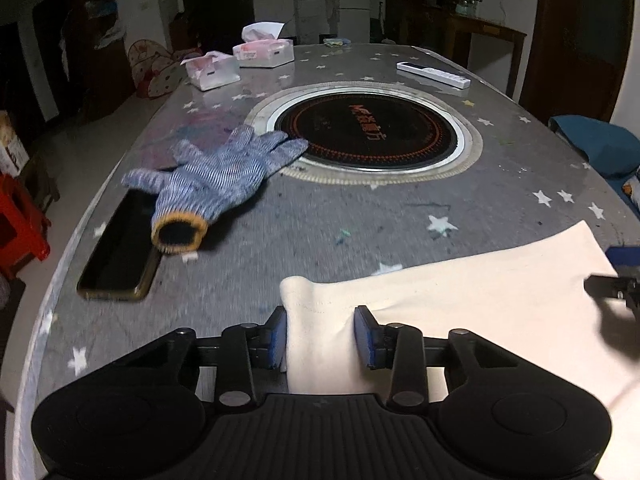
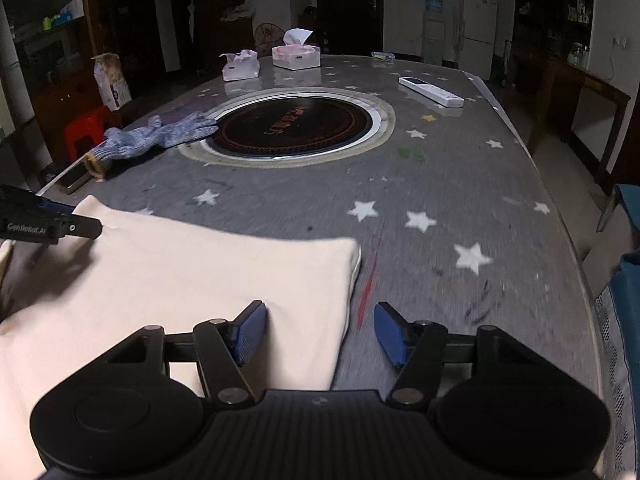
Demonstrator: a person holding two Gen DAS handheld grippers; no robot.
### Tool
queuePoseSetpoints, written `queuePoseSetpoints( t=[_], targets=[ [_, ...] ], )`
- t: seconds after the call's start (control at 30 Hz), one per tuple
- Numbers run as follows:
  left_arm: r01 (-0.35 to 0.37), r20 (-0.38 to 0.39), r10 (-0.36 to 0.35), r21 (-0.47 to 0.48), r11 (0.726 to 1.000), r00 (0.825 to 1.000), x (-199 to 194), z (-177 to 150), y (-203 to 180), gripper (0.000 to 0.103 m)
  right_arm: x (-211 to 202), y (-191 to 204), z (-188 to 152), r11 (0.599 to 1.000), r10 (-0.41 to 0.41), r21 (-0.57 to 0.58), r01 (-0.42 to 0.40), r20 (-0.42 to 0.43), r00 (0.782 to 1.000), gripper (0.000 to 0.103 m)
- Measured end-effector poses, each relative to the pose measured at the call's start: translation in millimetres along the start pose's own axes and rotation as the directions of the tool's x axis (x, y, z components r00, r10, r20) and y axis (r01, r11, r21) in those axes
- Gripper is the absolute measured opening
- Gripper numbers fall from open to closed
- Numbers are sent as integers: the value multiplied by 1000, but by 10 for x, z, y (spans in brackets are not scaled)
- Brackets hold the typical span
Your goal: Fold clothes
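Left gripper [image 1: 320,336] has its blue pads pressed against a bunched corner of the cream garment [image 1: 480,300], the cloth pinched up between them. Right gripper [image 2: 320,334] stands wide open, its left finger [image 2: 250,332] over the garment's right edge and the other finger over bare table [image 2: 460,184], holding nothing.

The garment lies flat on the star-patterned table, on the near side of the round black induction cooktop [image 1: 366,130] set into the middle of the tabletop, well apart from it. Touching the cooktop's left rim with its fingertips is a blue knit glove [image 1: 216,180], whose orange cuff rests on a dark phone [image 1: 120,248] by the table edge. Beyond the cooktop to the left sit two tissue boxes [image 1: 264,53], and to the right a white remote control [image 1: 434,74]. Between the cooktop and the garment the tabletop shows only printed stars and small stains. A red stool [image 2: 90,128] stands on the floor left of the glove.
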State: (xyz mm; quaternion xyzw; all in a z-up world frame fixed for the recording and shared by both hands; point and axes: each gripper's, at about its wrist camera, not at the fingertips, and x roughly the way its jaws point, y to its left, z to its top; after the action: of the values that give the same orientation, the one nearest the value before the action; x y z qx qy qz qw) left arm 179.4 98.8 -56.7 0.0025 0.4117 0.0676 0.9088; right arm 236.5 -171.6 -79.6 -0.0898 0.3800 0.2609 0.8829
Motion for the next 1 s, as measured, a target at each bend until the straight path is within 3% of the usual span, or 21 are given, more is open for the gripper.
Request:
queuePoseSetpoints(
  t=[0.2,0.37,0.5,0.8,1.0],
  targets=[
    [-50,30,48,71,996,998,184,172,-36,39,254,-53,228,1000,-23,-15,23,5,1000,61],
    [-68,33,66,74,995,997,289,278,1,49,407,-68,377,999,-31,-44,32,8,999,64],
    [-62,43,58,96,993,997,143,221,-15,51,391,-41,405,997,-13,-78,12,0,1000,64],
    [77,54,-92,242,967,994,-380,-327,-438,55,-103,450,2,970,87,-227,-86,-4,996,75],
    [112,52,-126,224,968,991,-342,-287,-527,55,-413,787,-247,944,135,-303,-129,-2,991,82]
  ],
)
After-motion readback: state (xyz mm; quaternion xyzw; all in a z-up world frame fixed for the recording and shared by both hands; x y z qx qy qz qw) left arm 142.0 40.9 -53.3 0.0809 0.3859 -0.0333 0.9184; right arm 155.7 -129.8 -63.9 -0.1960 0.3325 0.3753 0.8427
